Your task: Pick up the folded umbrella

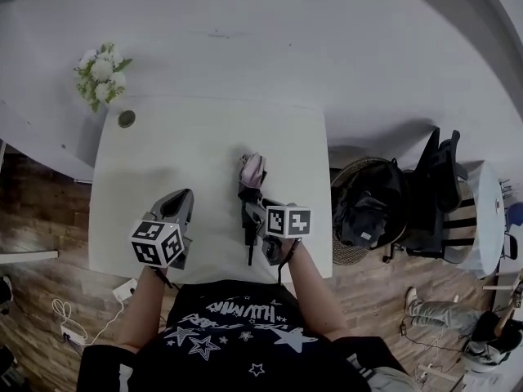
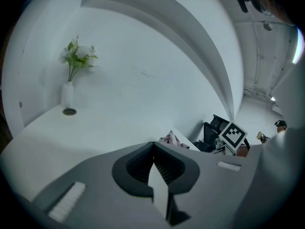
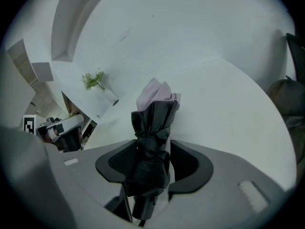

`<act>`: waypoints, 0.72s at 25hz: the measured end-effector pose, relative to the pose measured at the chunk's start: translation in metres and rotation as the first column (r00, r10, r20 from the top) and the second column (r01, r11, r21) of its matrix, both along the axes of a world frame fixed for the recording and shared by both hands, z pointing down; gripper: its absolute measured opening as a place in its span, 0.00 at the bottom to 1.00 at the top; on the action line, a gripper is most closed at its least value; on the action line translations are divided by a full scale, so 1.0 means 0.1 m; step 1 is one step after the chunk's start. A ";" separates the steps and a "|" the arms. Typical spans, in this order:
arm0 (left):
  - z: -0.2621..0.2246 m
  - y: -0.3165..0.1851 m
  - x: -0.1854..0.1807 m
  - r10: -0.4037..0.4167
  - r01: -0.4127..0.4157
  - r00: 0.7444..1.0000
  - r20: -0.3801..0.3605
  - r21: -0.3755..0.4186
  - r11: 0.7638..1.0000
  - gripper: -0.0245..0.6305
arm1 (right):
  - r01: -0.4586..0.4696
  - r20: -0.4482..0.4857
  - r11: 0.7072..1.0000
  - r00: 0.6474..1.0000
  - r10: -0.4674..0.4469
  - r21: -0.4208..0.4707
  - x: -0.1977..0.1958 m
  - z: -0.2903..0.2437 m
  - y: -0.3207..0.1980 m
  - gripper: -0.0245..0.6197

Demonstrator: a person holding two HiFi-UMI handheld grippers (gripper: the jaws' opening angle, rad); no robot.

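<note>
Item: folded umbrella [image 3: 155, 118], black with a pink end, lying on the white table [image 1: 163, 162] toward its right side. The right gripper [image 3: 153, 143] is straddling it, jaws standing apart, pads not pressing. The left gripper [image 2: 153, 146] is hanging well to the left, jaws together, carrying nothing.

Surroundings: a vase of flowers [image 1: 102, 76] and a small round disc [image 1: 126, 119] are sitting at the far left corner, well apart. A round basket [image 1: 351, 251] holding a black bag and a black chair [image 1: 437, 178] are standing beside the table's right edge.

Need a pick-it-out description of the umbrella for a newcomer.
Find the white table before the person. At its near right side, between the open jaws of the right tool, is the folded umbrella: long, black, pink at its far end, unlike the white flowers.
</note>
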State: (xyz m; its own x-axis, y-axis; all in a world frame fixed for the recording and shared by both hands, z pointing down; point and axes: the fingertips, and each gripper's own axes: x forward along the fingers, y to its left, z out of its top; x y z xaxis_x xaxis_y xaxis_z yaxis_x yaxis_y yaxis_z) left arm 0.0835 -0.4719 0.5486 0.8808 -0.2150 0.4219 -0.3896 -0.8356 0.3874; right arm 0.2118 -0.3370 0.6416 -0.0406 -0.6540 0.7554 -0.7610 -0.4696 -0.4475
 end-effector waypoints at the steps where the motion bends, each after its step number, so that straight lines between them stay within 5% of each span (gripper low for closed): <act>1: 0.01 0.00 0.01 0.003 -0.003 1.000 0.000 -0.004 1.000 0.04 | -0.001 0.014 1.000 1.000 0.001 0.000 -0.02 0.01 -0.02 0.41; 8: 0.06 -0.05 -0.02 -0.005 0.005 1.000 0.004 -0.021 1.000 0.04 | 0.014 0.064 1.000 0.998 -0.013 -0.017 -0.14 0.12 -0.16 0.43; 18: 0.13 -0.10 -0.13 -0.026 0.026 0.999 0.020 -0.029 0.999 0.04 | 0.069 -0.050 0.994 0.996 -0.073 -0.083 -0.23 0.17 -0.29 0.44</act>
State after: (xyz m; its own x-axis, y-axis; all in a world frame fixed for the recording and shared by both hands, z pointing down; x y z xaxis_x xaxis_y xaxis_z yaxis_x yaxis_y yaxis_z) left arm 0.0701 -0.4822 0.5616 0.8664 -0.2253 0.4456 -0.4189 -0.8136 0.4032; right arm 0.1883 -0.3656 0.6585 -0.0431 -0.5878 0.8078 -0.8156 -0.4463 -0.3683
